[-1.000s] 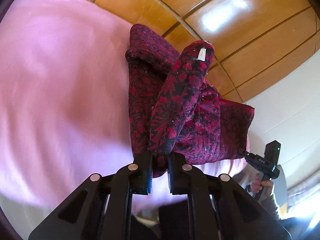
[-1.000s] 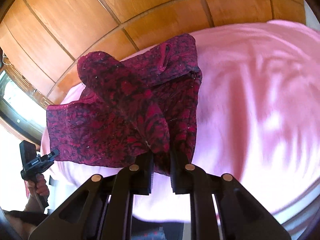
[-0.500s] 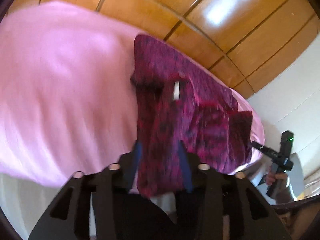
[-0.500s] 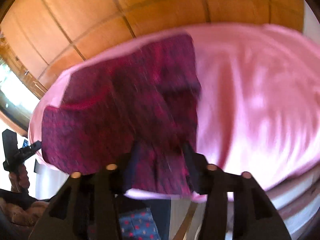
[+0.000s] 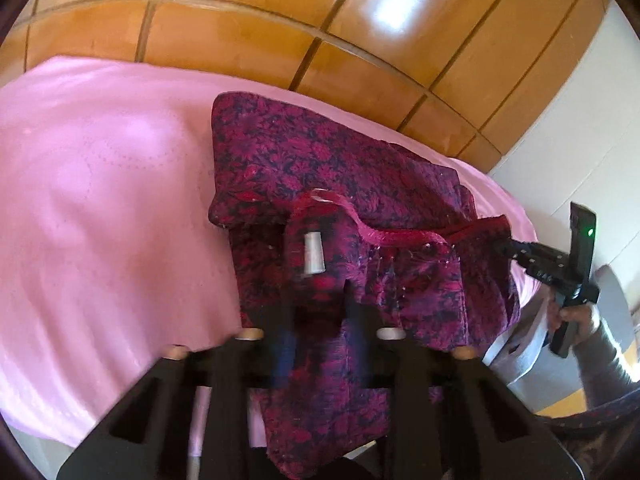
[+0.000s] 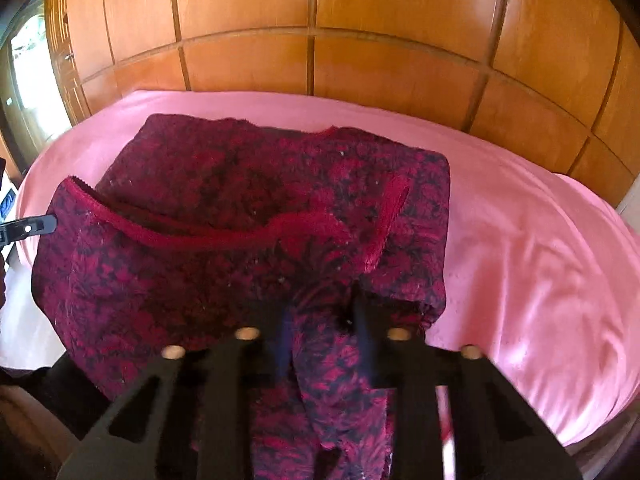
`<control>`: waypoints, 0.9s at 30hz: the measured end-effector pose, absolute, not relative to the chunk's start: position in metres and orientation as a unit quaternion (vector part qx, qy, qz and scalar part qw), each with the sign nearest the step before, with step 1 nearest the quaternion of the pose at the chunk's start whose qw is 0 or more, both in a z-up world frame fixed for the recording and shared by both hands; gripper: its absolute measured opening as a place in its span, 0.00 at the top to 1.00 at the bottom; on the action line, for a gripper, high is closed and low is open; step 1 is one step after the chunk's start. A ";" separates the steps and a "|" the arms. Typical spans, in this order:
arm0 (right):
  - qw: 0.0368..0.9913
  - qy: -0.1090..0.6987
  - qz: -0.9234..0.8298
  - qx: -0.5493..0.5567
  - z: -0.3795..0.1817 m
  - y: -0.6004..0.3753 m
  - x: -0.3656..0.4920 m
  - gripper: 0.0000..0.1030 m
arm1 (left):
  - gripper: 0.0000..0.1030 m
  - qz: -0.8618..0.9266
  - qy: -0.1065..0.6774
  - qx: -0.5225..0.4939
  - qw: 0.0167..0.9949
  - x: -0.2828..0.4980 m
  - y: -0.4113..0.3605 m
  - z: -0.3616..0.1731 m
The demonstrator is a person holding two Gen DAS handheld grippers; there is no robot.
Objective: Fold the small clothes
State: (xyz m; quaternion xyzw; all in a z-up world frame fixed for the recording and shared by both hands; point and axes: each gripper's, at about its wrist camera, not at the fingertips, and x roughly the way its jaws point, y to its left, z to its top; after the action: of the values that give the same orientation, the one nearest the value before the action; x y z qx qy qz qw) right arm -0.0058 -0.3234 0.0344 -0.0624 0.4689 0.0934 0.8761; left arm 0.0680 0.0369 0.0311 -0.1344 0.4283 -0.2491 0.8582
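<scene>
A dark red and black flowered garment [image 5: 340, 184] lies folded on the pink sheet [image 5: 100, 208], with a white label [image 5: 314, 258] showing; it also shows in the right wrist view [image 6: 240, 200]. My left gripper [image 5: 316, 320] is open, its fingers [image 5: 276, 320] spread on either side of a fold that hangs over the bed's near edge. My right gripper [image 6: 320, 320] is open too, its fingers [image 6: 364, 320] astride the cloth at the near edge. The right gripper also shows at the garment's right corner in the left wrist view [image 5: 504, 246].
The pink sheet [image 6: 520, 240] covers the bed, which stands against a wall of wooden panels [image 6: 320, 60]. A white wall [image 5: 580, 140] is to the right in the left wrist view. A window [image 6: 28, 80] is at the far left.
Both grippers have opened and let go of the cloth they held up. The raised fold has dropped onto the garment, which now lies flatter. Both cameras have pulled back toward the bed's edge.
</scene>
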 end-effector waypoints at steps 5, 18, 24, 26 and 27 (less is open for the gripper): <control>0.884 0.451 0.116 -0.036 0.070 -0.333 -0.025 0.81 | 0.87 -0.246 0.399 -0.152 0.870 0.056 0.053 0.053; 0.908 0.409 0.063 0.062 0.087 -0.358 0.073 0.82 | 0.87 -0.178 0.355 -0.156 0.904 0.145 0.037 0.088; 0.912 0.405 0.017 0.064 0.068 -0.357 0.134 0.82 | 0.88 -0.139 0.374 -0.125 0.908 0.215 0.019 0.082; 0.911 0.408 0.002 0.063 0.060 -0.354 0.151 0.82 | 0.88 -0.124 0.384 -0.118 0.907 0.236 0.015 0.075; 0.910 0.410 -0.005 0.062 0.056 -0.354 0.158 0.82 | 0.88 -0.120 0.390 -0.121 0.905 0.246 0.015 0.070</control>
State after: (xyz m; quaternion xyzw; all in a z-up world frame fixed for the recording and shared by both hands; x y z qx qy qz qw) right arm 0.1582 -0.3535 0.0557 0.0615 0.4097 -0.0054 0.9101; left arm 0.2457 0.0153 0.0704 -0.1210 0.3896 -0.1196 0.9051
